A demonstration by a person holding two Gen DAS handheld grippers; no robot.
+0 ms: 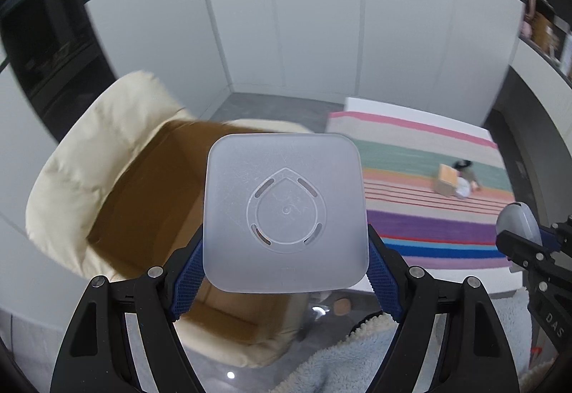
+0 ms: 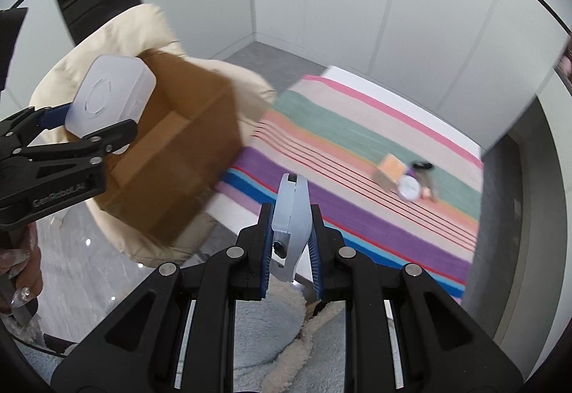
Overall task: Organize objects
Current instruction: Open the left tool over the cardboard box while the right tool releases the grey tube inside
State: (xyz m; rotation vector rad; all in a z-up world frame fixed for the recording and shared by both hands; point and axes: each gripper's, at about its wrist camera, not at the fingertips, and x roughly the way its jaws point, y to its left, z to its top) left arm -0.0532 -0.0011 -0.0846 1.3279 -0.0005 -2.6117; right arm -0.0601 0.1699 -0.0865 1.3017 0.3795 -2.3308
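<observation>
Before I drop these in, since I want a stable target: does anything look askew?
Yes. The open cardboard box sits tilted on the cream cushion, not flat, so it may tip. A few small items lie scattered on the striped blanket.

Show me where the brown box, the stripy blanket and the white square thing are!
cardboard box point(image 2: 171, 157): right wrist view, inside wall.
striped blanket point(image 2: 357, 143): right wrist view, green stripe.
white square container point(image 1: 286, 214): left wrist view, bottom face.

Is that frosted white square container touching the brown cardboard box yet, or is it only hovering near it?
Cannot tell. Both wrist views show the white container clamped in the left gripper in front of the cardboard box, overlapping it; neither shows contact or a gap.
</observation>
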